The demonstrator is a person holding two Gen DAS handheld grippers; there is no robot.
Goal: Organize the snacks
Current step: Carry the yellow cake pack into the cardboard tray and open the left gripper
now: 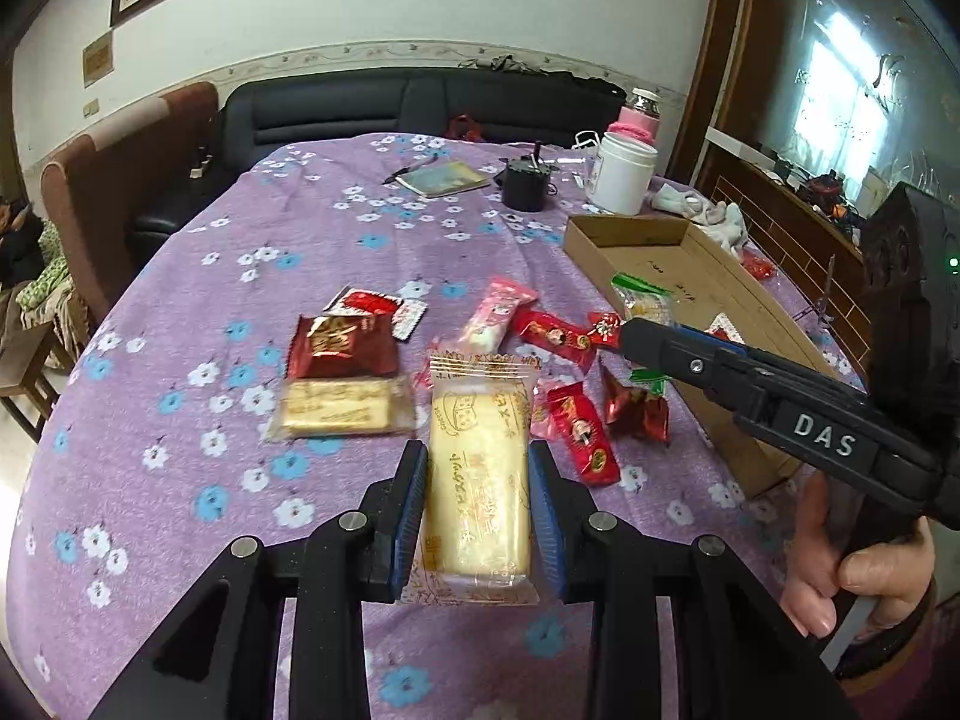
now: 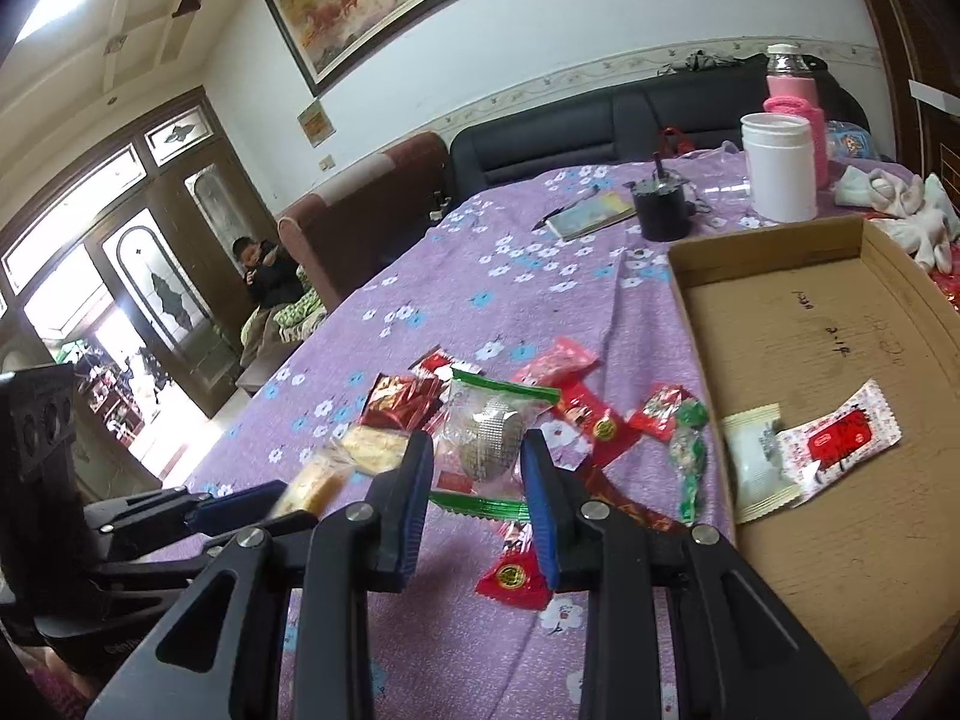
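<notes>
Cheese biscuit pack (image 1: pixel 477 480) clamped by left gripper (image 1: pixel 478 516), green-edged cake pack (image 2: pixel 486 438) by right gripper (image 2: pixel 477 495); slippery film may be dropped short of cardboard box (image 2: pixel 840 480).

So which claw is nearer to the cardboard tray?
Right. The right claw, shut on a green-edged snack, hangs just beside the cardboard tray. The left claw, shut on a cheese biscuit pack, is farther off, beyond the loose snacks.

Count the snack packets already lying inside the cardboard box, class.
2. Both lie on the floor of the cardboard box near its left wall: a pale packet and a white-and-red packet overlapping its right side. The box's near corner is out of view.
</notes>
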